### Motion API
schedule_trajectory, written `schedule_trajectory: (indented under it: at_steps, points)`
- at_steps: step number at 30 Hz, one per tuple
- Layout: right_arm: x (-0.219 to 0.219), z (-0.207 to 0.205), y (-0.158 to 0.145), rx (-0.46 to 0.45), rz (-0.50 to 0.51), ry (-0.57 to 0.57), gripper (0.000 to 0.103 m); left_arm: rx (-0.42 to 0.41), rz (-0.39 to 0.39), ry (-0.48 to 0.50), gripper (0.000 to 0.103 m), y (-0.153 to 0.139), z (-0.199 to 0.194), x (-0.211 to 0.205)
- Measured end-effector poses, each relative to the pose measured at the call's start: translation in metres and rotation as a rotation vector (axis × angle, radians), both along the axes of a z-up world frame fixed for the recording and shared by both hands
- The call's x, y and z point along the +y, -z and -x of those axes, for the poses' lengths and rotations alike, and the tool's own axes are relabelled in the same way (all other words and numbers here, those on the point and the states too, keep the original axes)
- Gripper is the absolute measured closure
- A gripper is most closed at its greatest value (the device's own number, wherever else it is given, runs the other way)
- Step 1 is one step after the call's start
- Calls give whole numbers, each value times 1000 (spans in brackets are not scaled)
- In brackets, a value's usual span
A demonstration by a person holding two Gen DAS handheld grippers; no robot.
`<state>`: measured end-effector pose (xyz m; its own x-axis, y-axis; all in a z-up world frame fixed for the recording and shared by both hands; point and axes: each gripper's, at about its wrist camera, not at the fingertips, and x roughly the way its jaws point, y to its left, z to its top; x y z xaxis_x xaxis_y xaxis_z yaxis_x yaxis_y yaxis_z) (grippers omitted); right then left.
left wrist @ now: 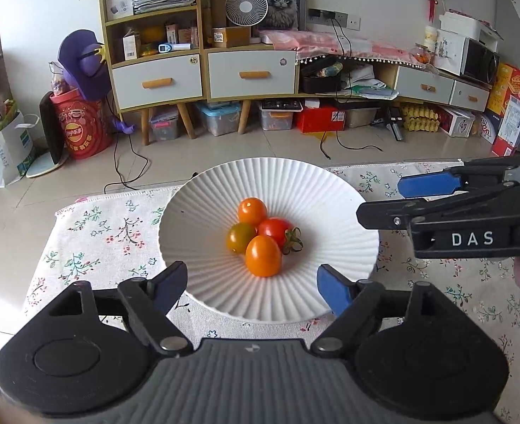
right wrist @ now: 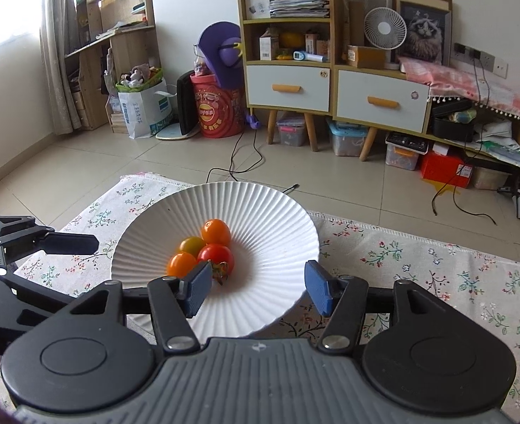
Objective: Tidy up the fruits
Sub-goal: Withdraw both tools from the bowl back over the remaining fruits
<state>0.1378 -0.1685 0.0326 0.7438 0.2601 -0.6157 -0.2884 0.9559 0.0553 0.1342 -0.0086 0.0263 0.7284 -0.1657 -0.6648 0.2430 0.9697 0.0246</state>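
A white ribbed plate [left wrist: 203,212] [right wrist: 277,212] sits on the floral tablecloth. Several cherry tomatoes lie clustered in its middle: two orange ones [left wrist: 263,256] [left wrist: 252,211], a greenish-orange one [left wrist: 240,237] and a red one with a green stem [left wrist: 276,230]. The cluster also shows in the right wrist view [right wrist: 216,255]. My left gripper [left wrist: 253,284] is open and empty over the plate's near rim. My right gripper [right wrist: 258,288] is open and empty over the plate's near side, its left pad [right wrist: 198,288] close to the red tomato. It also enters the left wrist view from the right [left wrist: 383,199].
The floral tablecloth [left wrist: 101,233] covers the table, whose far edge lies just behind the plate. Beyond it are a tiled floor, cables, a shelf unit with drawers [left wrist: 203,77] and storage boxes.
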Motion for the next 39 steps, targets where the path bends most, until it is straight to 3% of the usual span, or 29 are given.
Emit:
schedule_trajectory:
  at_steps: [12,19,26,30,39]
  points:
    - [3,33,-11,14,28,42,20,17,-21,-4,6,-14,36,3]
    - [4,53,-11,49,33,103,8,24,-21,-20,5,-11,56,8]
    - [0,74,6,85,12,153,4,43,-83,-36,5,1,67,19]
    - [-2,82,11,108,13,171,2,75,-82,-59,5,10,72,30]
    - [-8,98,17,80,49,199,1,88,-148,-52,5,26,90,38]
